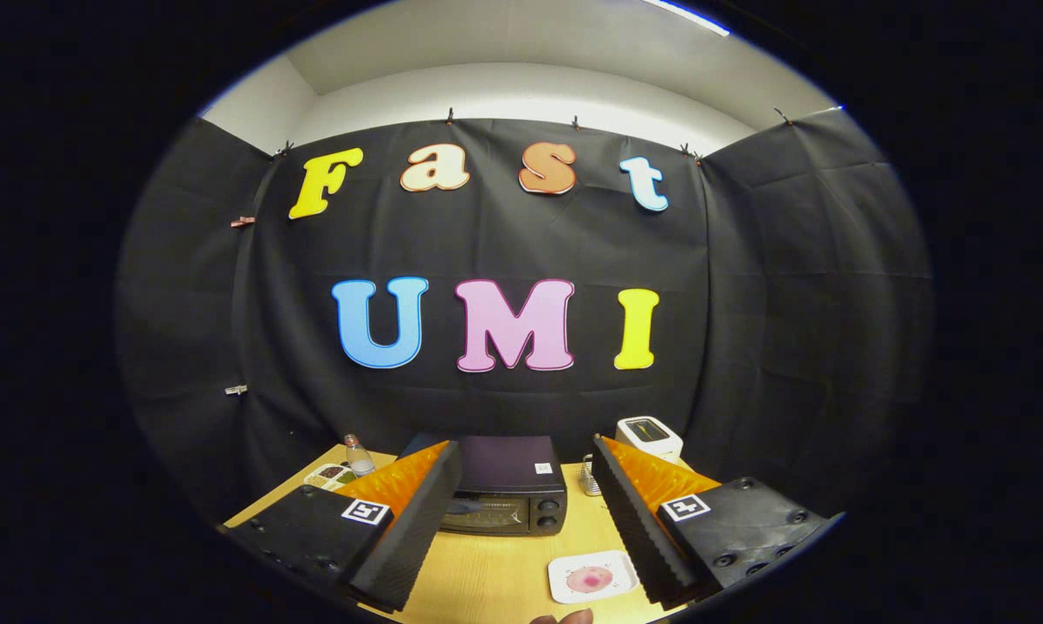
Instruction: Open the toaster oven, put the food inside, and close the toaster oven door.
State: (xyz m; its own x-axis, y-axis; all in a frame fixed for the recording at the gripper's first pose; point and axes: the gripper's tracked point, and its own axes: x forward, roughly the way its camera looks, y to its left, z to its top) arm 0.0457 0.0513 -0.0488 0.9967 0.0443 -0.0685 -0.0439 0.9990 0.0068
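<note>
White plate (592, 576) holds pink food (590, 579) before the shut toaster oven (504, 494); gripper (521, 520) spread wide.

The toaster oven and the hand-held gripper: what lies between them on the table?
In the gripper view, only bare wooden table lies between the open hand-held gripper and the closed toaster oven. The food plate sits off to the side, by one finger.

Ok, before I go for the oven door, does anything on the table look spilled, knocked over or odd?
Nothing stands out. The toaster oven sits square with its door shut, the food lies flat on its white plate, and the bottle stands upright. The gripper fingers are open, holding nothing.
</note>
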